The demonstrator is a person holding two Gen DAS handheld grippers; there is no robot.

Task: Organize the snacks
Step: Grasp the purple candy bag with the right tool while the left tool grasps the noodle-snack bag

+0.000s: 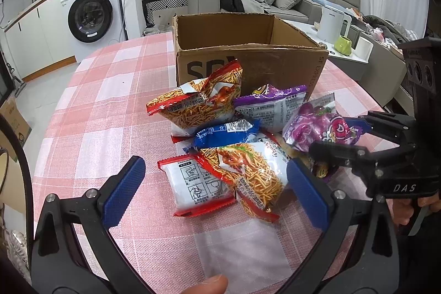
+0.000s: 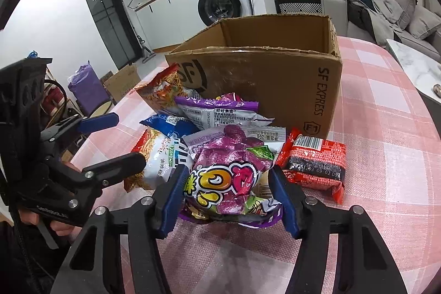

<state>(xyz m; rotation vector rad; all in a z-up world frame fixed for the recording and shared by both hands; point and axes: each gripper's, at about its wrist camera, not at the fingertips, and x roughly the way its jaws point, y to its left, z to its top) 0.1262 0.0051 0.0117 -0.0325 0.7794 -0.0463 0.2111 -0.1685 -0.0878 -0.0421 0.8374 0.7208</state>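
Purple candy bag [image 2: 228, 178], lower centre of frame, is bracketed by the part-open right gripper [image 2: 228, 194]; left gripper [image 1: 215, 192] is held wide; cardboard box [image 2: 264, 79] is located beyond.

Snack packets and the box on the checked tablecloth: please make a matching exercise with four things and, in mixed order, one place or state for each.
Things:
1. purple candy bag
2. cardboard box
3. red-black packet
4. blue packet

Places or states:
A. lies alone on the cloth, right of the pile
B. between the right gripper's fingers
C. in the middle of the pile
D. open, behind the pile

Pairs: 1-B, 2-D, 3-A, 4-C
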